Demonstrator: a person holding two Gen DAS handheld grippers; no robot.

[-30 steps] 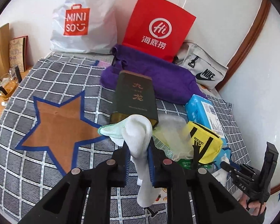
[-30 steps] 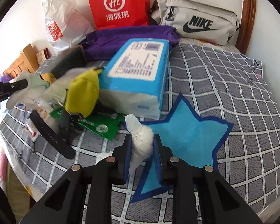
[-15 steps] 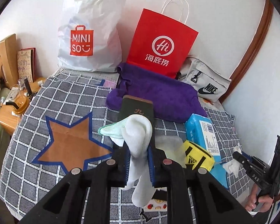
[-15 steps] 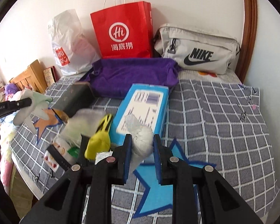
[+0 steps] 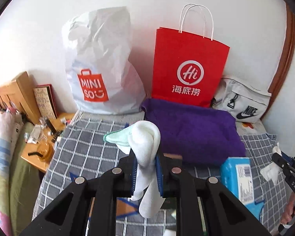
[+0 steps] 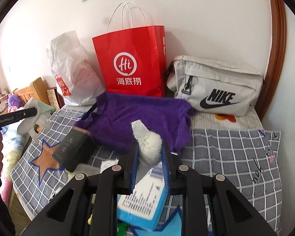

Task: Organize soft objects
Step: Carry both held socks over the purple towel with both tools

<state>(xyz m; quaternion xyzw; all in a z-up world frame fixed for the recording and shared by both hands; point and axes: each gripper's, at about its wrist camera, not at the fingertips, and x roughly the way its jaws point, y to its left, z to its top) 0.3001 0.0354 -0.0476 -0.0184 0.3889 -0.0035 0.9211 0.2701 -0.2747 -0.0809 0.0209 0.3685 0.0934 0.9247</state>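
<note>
Left gripper [image 5: 146, 174] around white sock [image 5: 145, 149]

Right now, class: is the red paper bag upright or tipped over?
Upright. The red bag stands against the wall behind the purple towel, handles pointing up, logo level.

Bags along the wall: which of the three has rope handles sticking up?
The red paper bag, standing in the middle. The white Miniso plastic bag shows no handles, and the grey Nike bag lies low with a zip.

Grid blanket [image 6: 236, 157] bare at right of frame; purple towel [image 6: 143, 118], red bag [image 6: 131, 63], Nike pouch [image 6: 216, 84] block upper centre.
</note>
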